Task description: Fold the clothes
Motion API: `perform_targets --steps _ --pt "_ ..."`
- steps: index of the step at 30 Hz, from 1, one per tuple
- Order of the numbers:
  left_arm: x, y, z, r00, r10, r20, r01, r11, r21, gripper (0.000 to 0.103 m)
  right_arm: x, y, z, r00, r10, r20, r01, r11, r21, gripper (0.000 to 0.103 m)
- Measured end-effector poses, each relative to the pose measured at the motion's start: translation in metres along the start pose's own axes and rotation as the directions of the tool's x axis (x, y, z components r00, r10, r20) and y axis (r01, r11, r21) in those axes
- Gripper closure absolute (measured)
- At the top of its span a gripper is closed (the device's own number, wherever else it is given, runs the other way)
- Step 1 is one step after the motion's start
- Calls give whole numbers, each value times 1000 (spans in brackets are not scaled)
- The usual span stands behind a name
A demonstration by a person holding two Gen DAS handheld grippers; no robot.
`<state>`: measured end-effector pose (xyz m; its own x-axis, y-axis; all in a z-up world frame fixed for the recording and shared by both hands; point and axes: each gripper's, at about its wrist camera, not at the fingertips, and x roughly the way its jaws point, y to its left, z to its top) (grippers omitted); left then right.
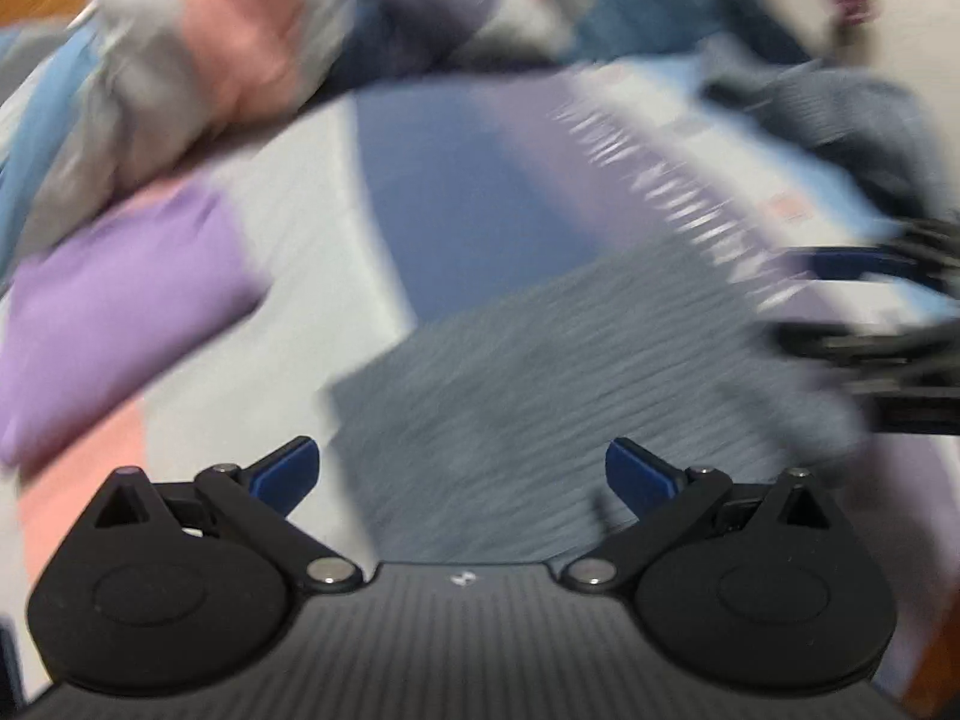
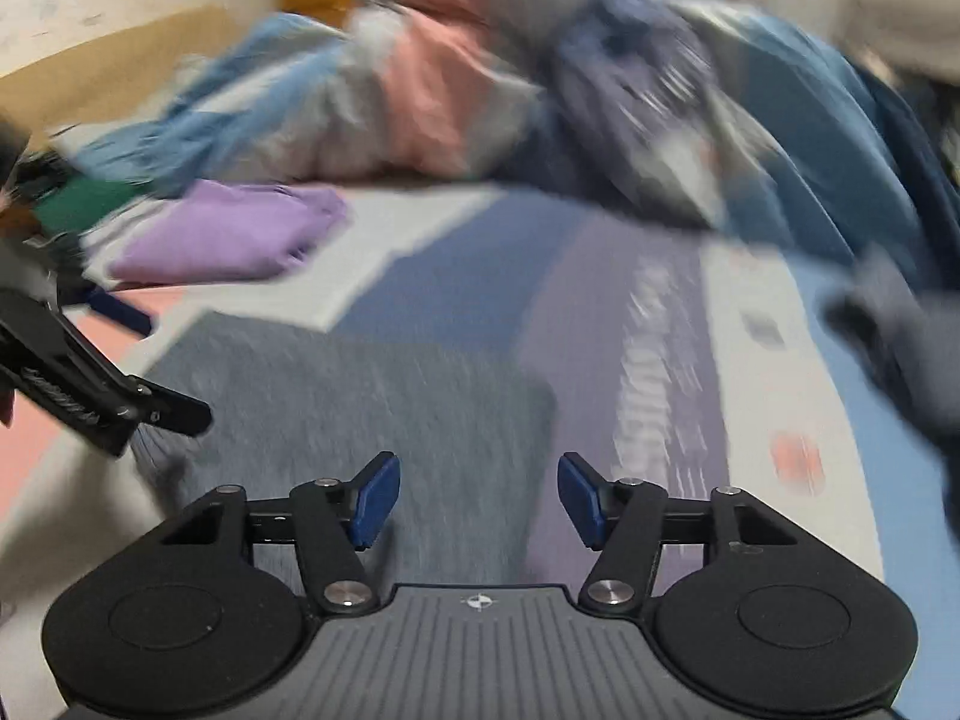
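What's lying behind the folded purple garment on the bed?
Behind the folded purple garment lies a heap of unfolded clothes in blue, grey and pink. Blur hides individual pieces, and whatever the heap covers cannot be seen.

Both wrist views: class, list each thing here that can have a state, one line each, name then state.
Left tool: open, nothing between its pads, over the grey garment.
Right tool: open, holding nothing.
Grey garment: spread flat on the bedspread, not held.
Purple garment: folded, lying apart from the pile.
Clothes pile: crumpled, unfolded.
Bedspread: laid flat under the clothes.
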<state>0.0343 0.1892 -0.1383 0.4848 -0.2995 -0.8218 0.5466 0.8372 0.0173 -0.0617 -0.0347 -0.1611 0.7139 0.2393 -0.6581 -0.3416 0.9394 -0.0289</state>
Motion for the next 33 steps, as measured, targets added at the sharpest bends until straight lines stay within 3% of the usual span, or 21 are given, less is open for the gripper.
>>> perform_targets --steps 2,4,6,8,10,12,14,17,20,21,25,27,30,33 --pt "-2 -14 9 994 -112 -11 113 988 103 0 19 -3 8 997 79 -13 -80 990 -118 44" --pt "4 -27 16 979 -192 -61 201 954 221 0 39 -9 14 982 180 -63 -190 959 -211 45" --pt "20 -36 18 973 -193 -126 224 917 330 0 58 -14 13 958 253 -135 -280 925 -256 36" --pt "43 -32 15 968 -154 -196 219 902 372 0 74 -18 10 936 295 -191 -339 903 -266 26" --pt "62 -26 8 964 -137 -230 217 905 367 0 89 -21 8 914 329 -240 -388 880 -272 17" --pt "64 -28 4 968 -125 -216 202 900 387 0 94 -17 10 907 334 -257 -401 872 -282 16" --pt "63 -32 5 972 -109 -210 187 899 396 0 86 -15 16 916 323 -239 -386 872 -299 20" --pt "47 -30 14 968 -156 -195 218 907 360 0 68 -15 21 926 328 -185 -372 875 -310 33" --pt "47 -21 16 940 -229 -253 301 906 297 0 67 -13 13 913 342 -224 -399 862 -313 31" --pt "53 -19 12 934 -221 -281 304 905 297 0 71 -15 9 911 337 -238 -400 863 -309 28" --pt "64 -26 4 947 -166 -276 266 888 375 0 73 -20 6 911 328 -249 -391 880 -269 22" --pt "66 -29 6 951 -149 -272 248 893 376 0 72 -16 8 914 311 -260 -380 883 -277 22" --pt "61 -31 10 954 -137 -268 231 904 360 0 63 -13 14 923 280 -264 -351 894 -279 24" --pt "45 -33 15 964 -101 -247 176 936 303 0 43 -12 21 939 233 -253 -292 929 -229 27"
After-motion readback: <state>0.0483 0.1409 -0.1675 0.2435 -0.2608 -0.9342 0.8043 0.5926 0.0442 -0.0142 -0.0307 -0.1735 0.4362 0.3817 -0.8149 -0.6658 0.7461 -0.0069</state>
